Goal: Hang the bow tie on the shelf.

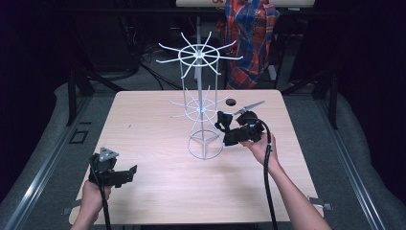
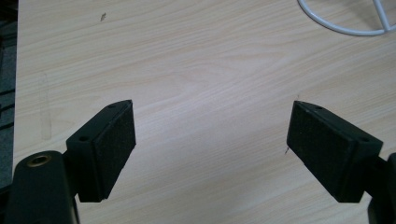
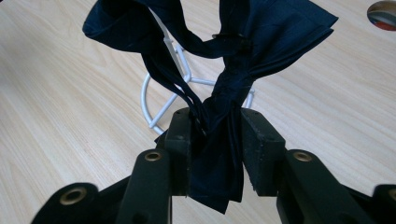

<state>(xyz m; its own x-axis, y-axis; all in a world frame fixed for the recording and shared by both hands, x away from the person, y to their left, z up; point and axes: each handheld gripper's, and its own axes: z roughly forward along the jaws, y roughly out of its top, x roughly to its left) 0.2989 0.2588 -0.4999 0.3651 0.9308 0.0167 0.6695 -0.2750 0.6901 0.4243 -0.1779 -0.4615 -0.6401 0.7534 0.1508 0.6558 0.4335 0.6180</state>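
Note:
A white wire rack with two tiers of radiating hooks stands upright on the middle of the wooden table. A dark blue cloth piece drapes over a lower hook of the rack. My right gripper is shut on its hanging end, and both pads touch the fabric. In the high view this gripper sits just right of the rack, beside the cloth. My left gripper rests at the table's front left. Its jaws are open over bare wood.
The rack's base ring lies far ahead of the left gripper. A round hole and a grey flat strip are behind the right gripper. A plaid cloth hangs beyond the table's far edge.

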